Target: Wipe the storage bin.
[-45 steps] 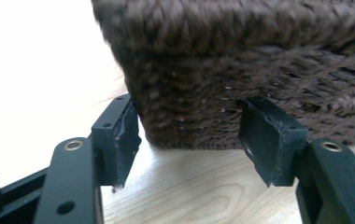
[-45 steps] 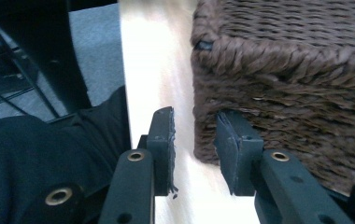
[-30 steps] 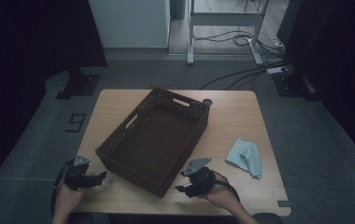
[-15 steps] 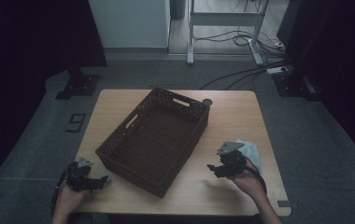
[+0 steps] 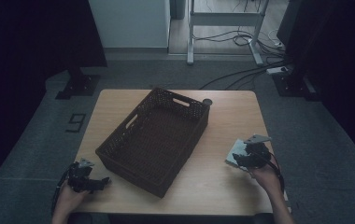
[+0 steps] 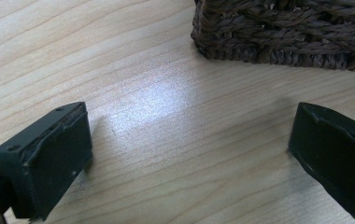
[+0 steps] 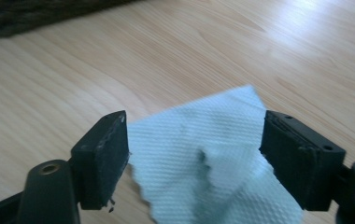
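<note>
Right tool (image 5: 237,160) hovers low over a pale blue paper towel (image 7: 203,158) lying on the worktop (image 5: 222,135), near the right edge and well apart from the basket. In the right tool's own view the towel sits flat between the 2 black jaws, a creased, ragged edge nearest the camera. The jaws have just been opening; they stand wide on either side of the sheet and the pads do not press on it. Nothing is held.

Left tool (image 5: 91,181) rests near the front left corner of the worktop, just beside the near corner of the dark woven basket (image 5: 154,137). Its jaws have also just been opening and now stand spread wide over bare wood, nothing between them. The basket looks empty from above and sits skewed across the middle of the worktop.

Step in hand, as I read it: the approach to pick up the towel, grasp not yet made.

Next move, by judgement: lower the right tool until the pads meet the sheet, then close on a raised fold or edge. Thin, limp paper may slide or bunch rather than lift, so a pinch at the crease looks safest. The basket seems the likely destination.
</note>
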The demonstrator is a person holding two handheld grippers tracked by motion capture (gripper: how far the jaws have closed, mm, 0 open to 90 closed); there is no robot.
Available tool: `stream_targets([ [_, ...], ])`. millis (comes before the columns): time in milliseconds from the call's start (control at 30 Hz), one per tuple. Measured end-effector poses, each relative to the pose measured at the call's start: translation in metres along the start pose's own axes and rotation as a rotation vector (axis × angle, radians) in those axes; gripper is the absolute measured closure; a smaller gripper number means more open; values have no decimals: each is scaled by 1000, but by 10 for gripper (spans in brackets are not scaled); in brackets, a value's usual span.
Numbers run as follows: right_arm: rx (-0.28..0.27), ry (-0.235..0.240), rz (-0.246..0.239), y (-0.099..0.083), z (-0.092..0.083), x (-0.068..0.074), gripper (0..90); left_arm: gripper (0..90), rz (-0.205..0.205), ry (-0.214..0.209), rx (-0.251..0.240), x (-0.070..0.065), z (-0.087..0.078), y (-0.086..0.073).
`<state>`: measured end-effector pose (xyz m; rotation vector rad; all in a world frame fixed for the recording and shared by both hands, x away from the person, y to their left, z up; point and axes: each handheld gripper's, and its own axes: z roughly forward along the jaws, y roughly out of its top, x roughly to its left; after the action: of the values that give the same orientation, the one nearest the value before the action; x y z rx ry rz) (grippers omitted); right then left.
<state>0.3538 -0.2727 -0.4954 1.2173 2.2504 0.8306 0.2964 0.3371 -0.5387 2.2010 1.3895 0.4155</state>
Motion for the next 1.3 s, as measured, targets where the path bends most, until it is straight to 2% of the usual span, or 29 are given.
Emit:
stream_targets([
  [133, 18, -4, 24, -5, 6, -7, 197, 0, 1, -1, -4, 0, 0, 0],
  [233, 59, -4, 42, -8, 18, -10, 171, 0, 1, -1, -6, 0, 1, 0],
  [433, 123, 3, 36, -13, 32, -14, 210, 0, 0, -1, -9, 0, 1, 0],
  [500, 157, 7, 36, -16, 36, -15, 251, 0, 1, -2, -11, 0, 1, 0],
  [567, 162, 44, 75, -17, 36, -19, 305, 0, 1, -3, -13, -1, 1, 0],
  [600, 164, 48, 88, -18, 36, -20, 328, 0, 1, -2, -14, -1, 1, 0],
  [767, 173, 66, 87, -17, 32, -22, 624, 0, 0, -1, -15, -1, 2, 0],
  [867, 170, 61, 107, -18, 31, -24, 721, 0, 0, -1, -15, -1, 2, 0],
  [1000, 146, 60, 116, -19, 30, -22, 778, 0, -2, 0, -15, -1, 2, 0],
  [1133, 119, 67, 120, -15, 28, -22, 796, 0, -2, 0, -15, -1, 2, 0],
  [1300, 49, 75, 68, 2, 20, -16, 797, 0, -3, 0, -16, -1, 2, 0],
])
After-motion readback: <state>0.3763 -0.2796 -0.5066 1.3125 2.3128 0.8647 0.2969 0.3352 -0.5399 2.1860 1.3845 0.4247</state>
